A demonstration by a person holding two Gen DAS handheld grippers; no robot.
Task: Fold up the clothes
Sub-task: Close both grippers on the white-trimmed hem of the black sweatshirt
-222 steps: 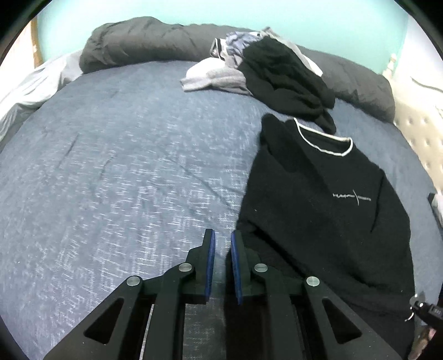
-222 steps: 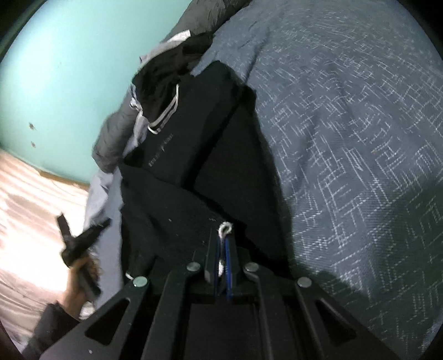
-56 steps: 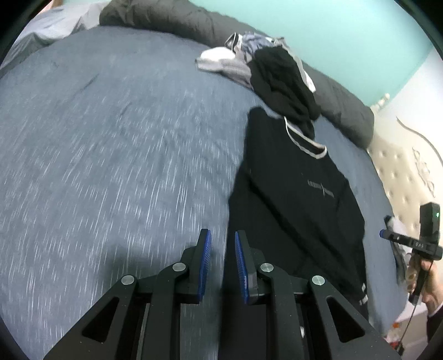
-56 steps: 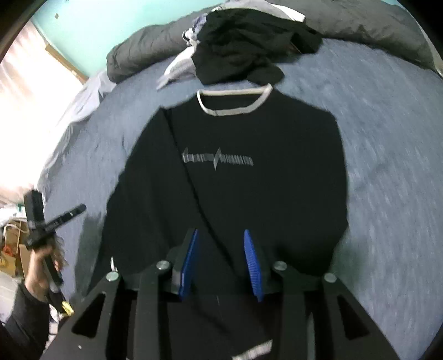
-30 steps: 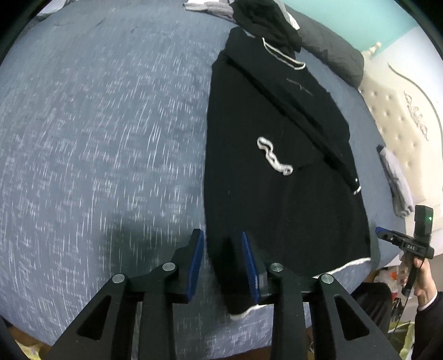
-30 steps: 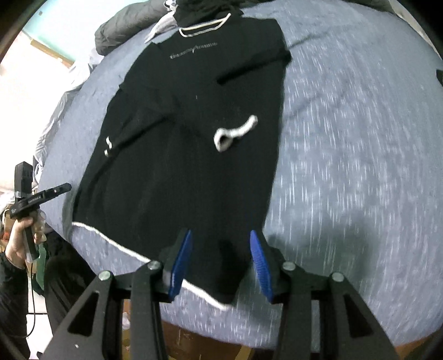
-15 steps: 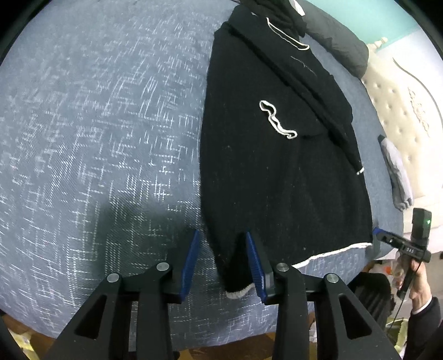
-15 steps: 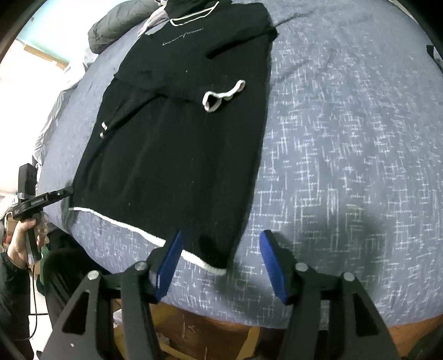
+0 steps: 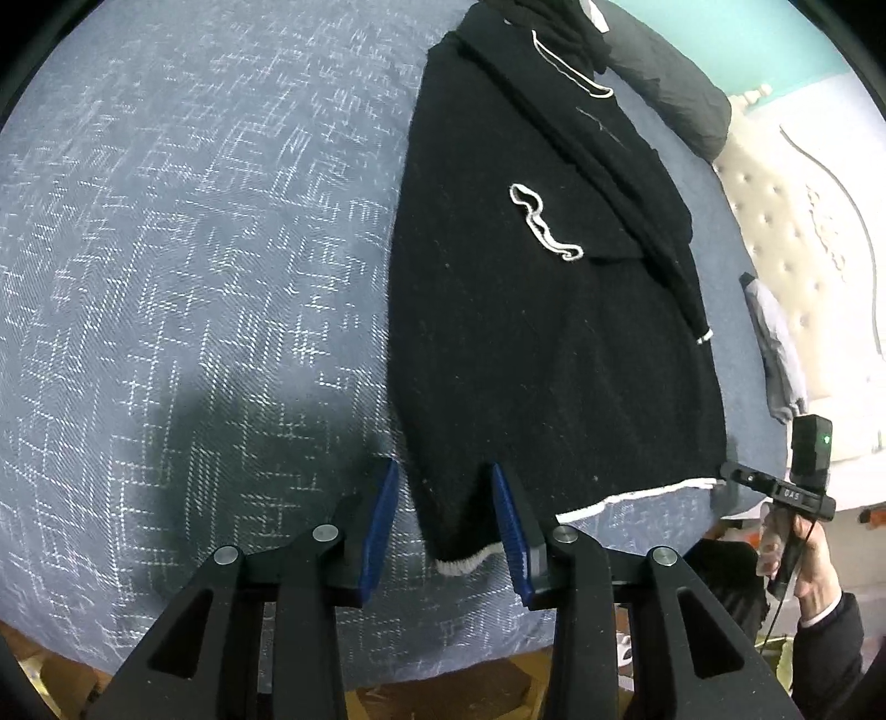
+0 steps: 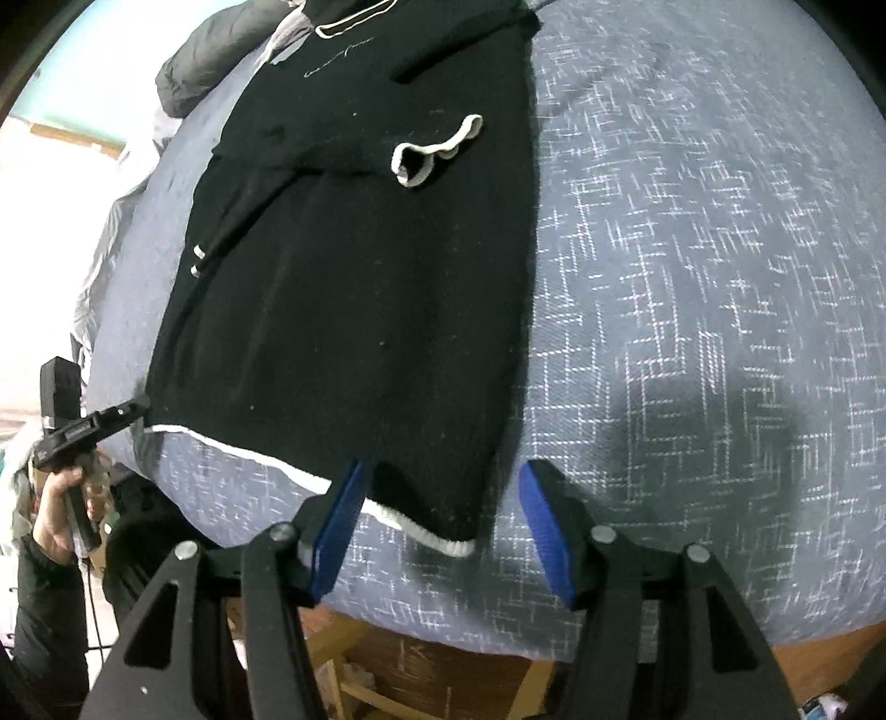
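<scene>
The left gripper [image 9: 443, 509] stood over the near edge of the bed [image 9: 194, 249], its blue pads partly apart, and the left bottom corner of the black sweater [image 9: 542, 332] lay between them; the pads did not seem to press the cloth, though the view there was dark. From this gripper the sweater stretched away up the bed, flat, with its white hem [image 9: 626, 495] running off to the right and a white sleeve cuff [image 9: 545, 230] folded onto the body further ahead. Beyond the collar, a pile of dark clothes [image 9: 559, 22] lay at the far end. To the right of the sweater the right gripper [image 10: 440, 512] was held over the other bottom corner, its jaws wider apart, one pad on each side of the corner and not touching it. In the left wrist view this gripper appeared at the right edge, carried by a hand [image 9: 808, 559] in a dark sleeve.
</scene>
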